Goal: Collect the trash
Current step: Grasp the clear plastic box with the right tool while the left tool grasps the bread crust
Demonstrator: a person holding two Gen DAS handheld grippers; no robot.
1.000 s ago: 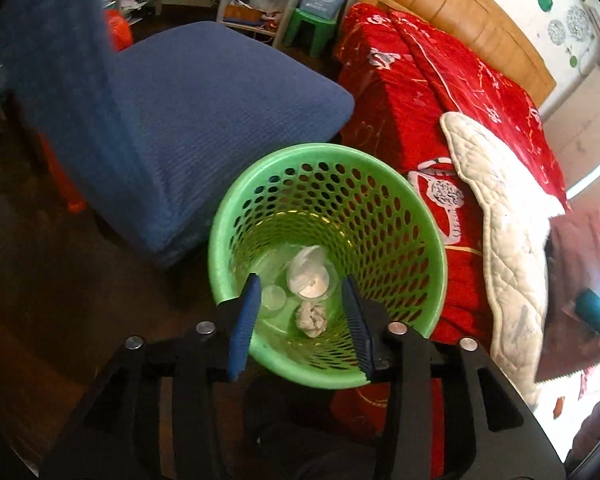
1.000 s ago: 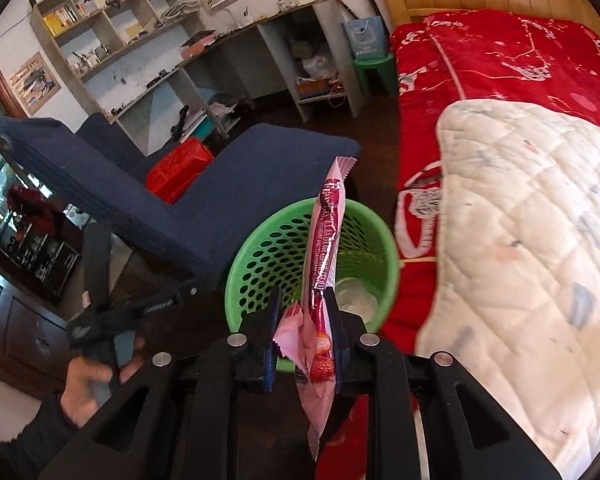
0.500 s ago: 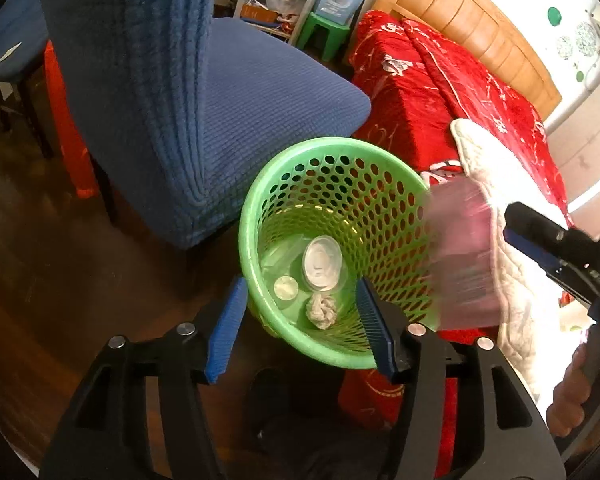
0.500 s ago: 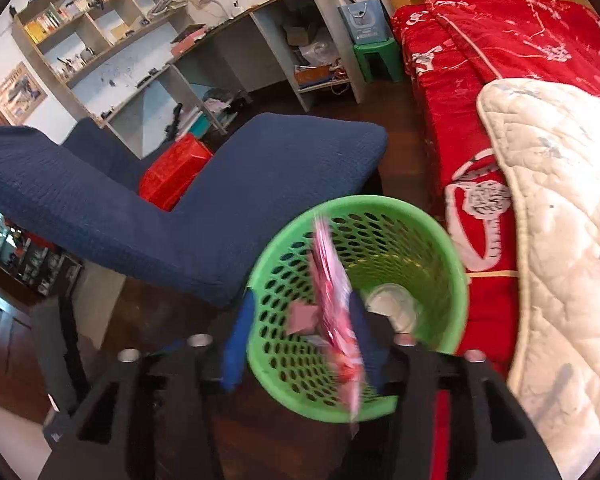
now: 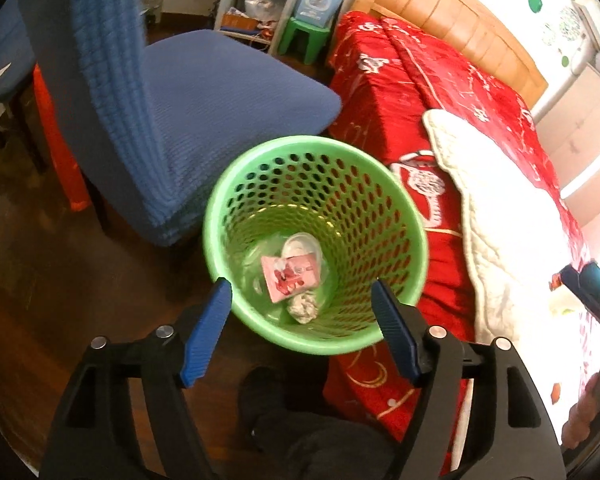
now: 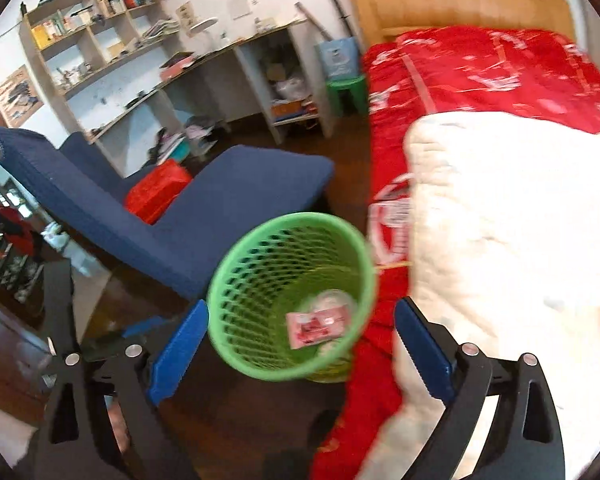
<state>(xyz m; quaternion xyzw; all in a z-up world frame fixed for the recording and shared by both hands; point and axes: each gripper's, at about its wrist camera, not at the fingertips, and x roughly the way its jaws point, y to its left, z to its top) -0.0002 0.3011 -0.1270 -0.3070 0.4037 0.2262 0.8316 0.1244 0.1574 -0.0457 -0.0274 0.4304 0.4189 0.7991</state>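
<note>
Pink crinkled plastic snack wrapper (image 5: 291, 276) lying inside perforated green plastic wastebasket (image 5: 380, 216) atop crumpled paper; left tool (image 5: 302, 330) and right tool (image 6: 300, 348) both opening, empty; further trash not visible.

i see a dark wood floor (image 5: 28, 292) that shines a little. a blue chair (image 5: 204, 92) stands beside a bed with a red blanket (image 5: 428, 92), and a white quilt (image 6: 512, 216) lies on top of it. the bed has a light wood headboard (image 6: 452, 0). along the white wall runs a long desk (image 6: 204, 68) with messy shelves (image 6: 96, 12) above it. a small green stool (image 6: 346, 94) stands next to the bed. bright light falls on the quilt.
</note>
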